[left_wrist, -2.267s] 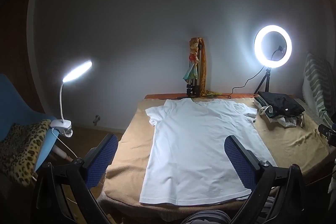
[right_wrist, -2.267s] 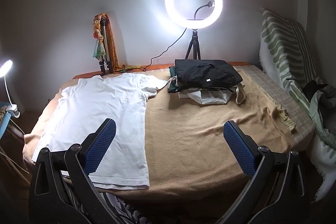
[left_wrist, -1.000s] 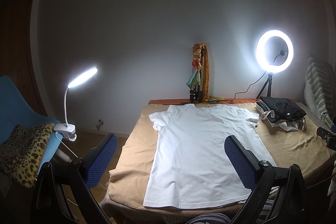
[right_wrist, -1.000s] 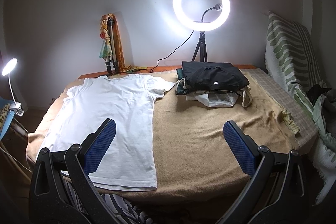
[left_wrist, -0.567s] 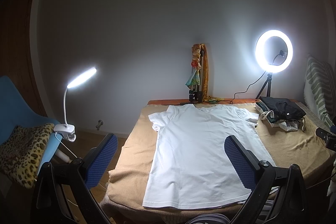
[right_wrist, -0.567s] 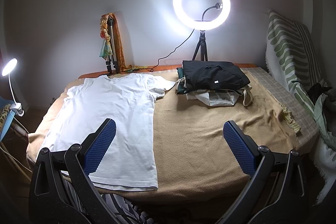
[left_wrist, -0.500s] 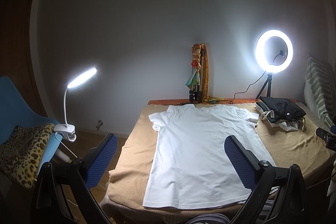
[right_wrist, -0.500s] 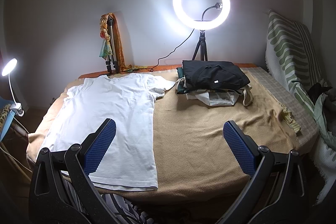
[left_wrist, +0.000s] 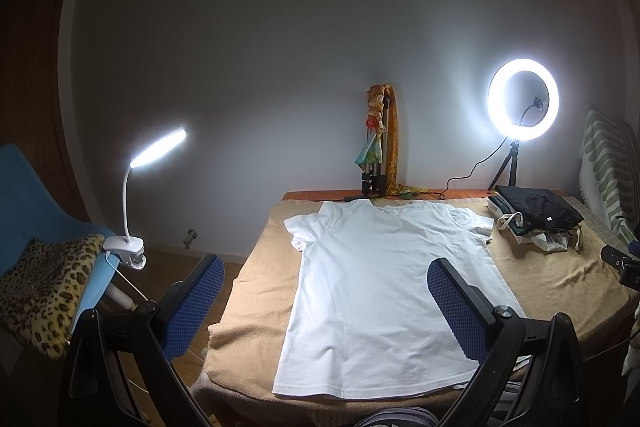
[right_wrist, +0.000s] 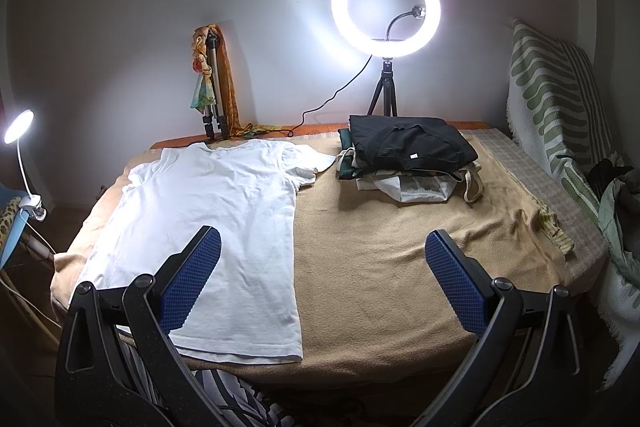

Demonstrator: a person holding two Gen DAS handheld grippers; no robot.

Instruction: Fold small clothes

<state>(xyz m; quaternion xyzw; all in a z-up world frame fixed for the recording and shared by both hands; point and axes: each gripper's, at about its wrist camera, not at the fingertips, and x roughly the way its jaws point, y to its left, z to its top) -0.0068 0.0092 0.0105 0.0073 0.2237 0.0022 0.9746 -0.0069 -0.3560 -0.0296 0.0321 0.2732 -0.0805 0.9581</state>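
A white T-shirt lies flat and spread out on the tan blanket, neck toward the wall, hem toward me. It also shows in the right wrist view on the left half of the blanket. My left gripper is open and empty, held above the shirt's near hem. My right gripper is open and empty, held above the blanket just right of the shirt. Neither touches the cloth.
A stack of folded dark clothes sits at the back right of the blanket. A ring light and a tripod with scarves stand at the wall. A clip lamp and a blue chair are to the left. A striped throw is on the right.
Since 2.3 s ago both grippers have pulled back and risen slightly, so the shirt sits a little lower in view. In the last half second nothing has moved.
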